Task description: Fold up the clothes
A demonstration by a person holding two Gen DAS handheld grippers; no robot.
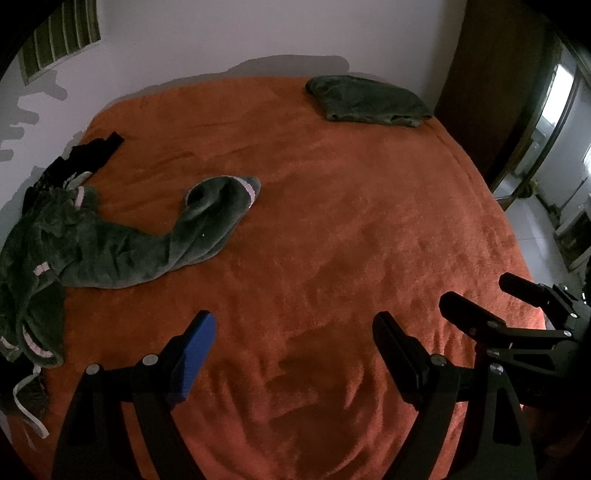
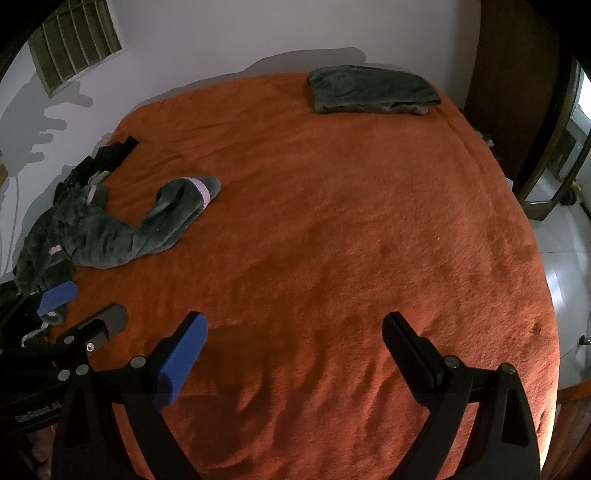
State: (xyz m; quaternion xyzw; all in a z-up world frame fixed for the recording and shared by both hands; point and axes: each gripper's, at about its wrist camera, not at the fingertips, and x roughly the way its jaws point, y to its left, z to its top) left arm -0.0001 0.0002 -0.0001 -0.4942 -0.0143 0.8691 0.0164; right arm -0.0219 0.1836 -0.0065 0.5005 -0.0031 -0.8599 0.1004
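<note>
A bed [image 2: 351, 240] with a fuzzy orange blanket [image 1: 332, 229] fills most of both views. Behind it stands a plain pale wall [image 2: 240, 33], with soft grey shadows cast on it along the bed's far edge and to the left. High on the wall at the upper left sits a small barred window [image 2: 75, 40]. To the right of the bed is a dark brown wooden door [image 1: 495, 81], and past it a pale tiled floor [image 2: 561, 251] that reflects daylight. The room is dim, with the brightest light coming from the right side beyond the door.
</note>
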